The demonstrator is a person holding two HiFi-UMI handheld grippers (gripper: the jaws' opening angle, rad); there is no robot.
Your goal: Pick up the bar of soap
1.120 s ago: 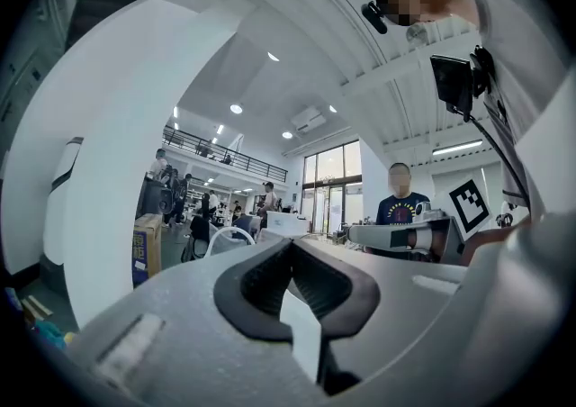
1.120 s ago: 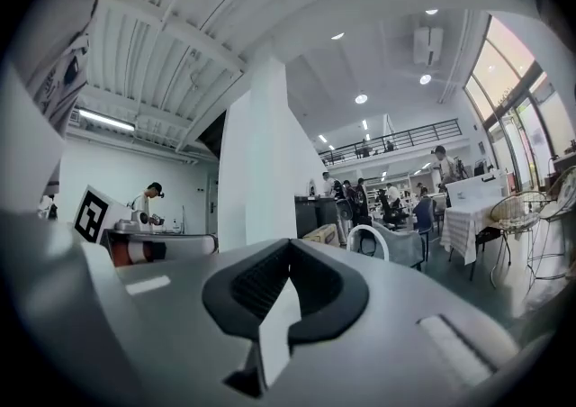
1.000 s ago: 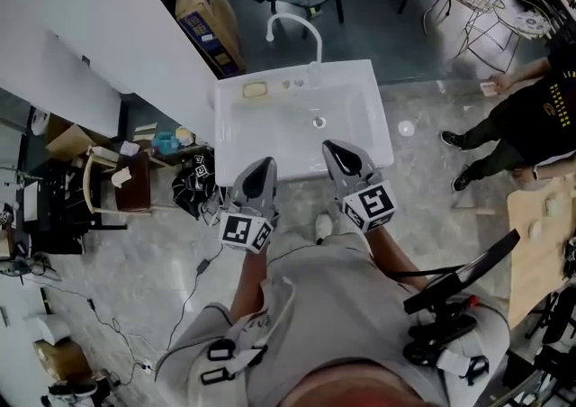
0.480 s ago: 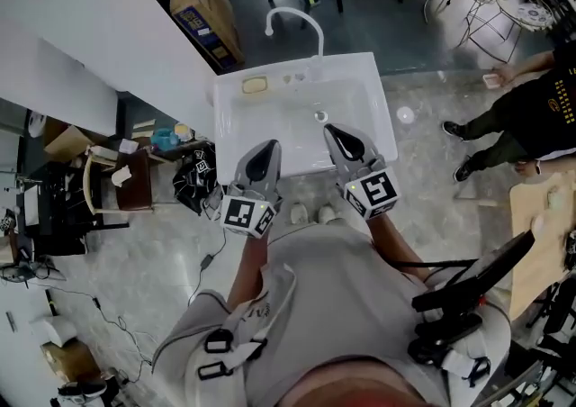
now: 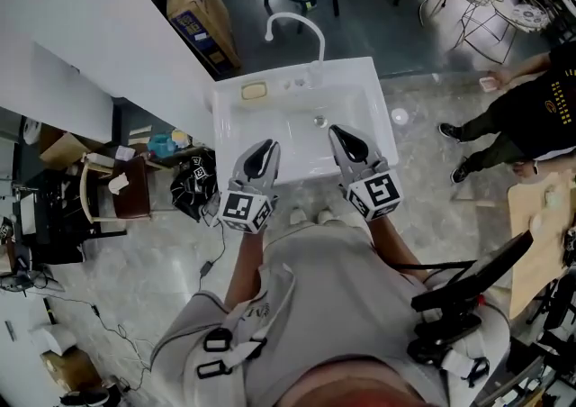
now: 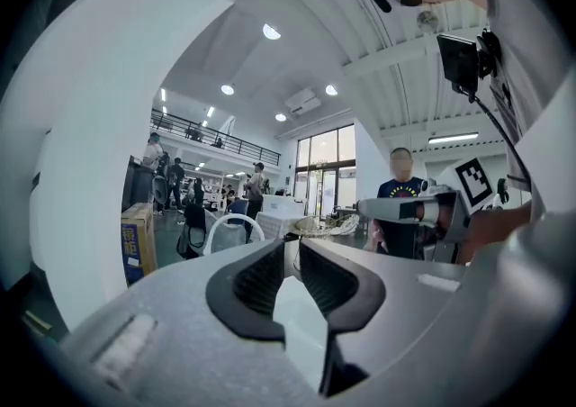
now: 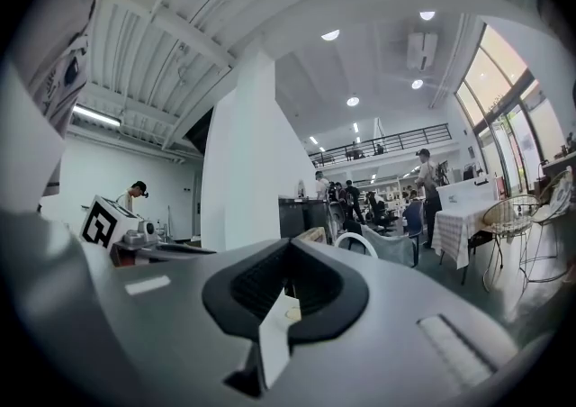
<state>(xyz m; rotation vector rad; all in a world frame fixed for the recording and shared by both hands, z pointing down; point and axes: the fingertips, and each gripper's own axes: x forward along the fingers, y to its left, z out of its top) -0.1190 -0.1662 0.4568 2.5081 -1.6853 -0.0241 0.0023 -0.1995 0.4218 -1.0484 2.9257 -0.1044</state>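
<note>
**Grey stone floor, white sink: approach to the soap**

Grey veined stone floor (image 5: 135, 252) surrounds a white, rectangular, glossy ceramic sink (image 5: 369, 72). A white curved tube faucet (image 5: 293, 22) stands at its back edge. Target is the pale yellow, rounded-rectangular bar of soap (image 5: 255, 90). It lies flat on the sink's back ledge near the left corner, left of the faucet base. Both grippers hover level over the front of the basin, well apart from the soap.

Left gripper (image 5: 265, 146): jaws have just been opening and are now only a narrow crack apart, with nothing between them. Right gripper (image 5: 339, 132): jaws together, empty. Pads are dark, ribbed and concave.

Risks (judgement):
- The crack looks too narrow for the bar. Arriving like this would shove it along the glazed ledge, into the basin or off the left edge.
- The soap looks smooth and may be wet, so a pinch on its rounded edges could squirt it out.
- The ledge is narrow and the faucet is near, so a jaw could catch the rim.
</note>
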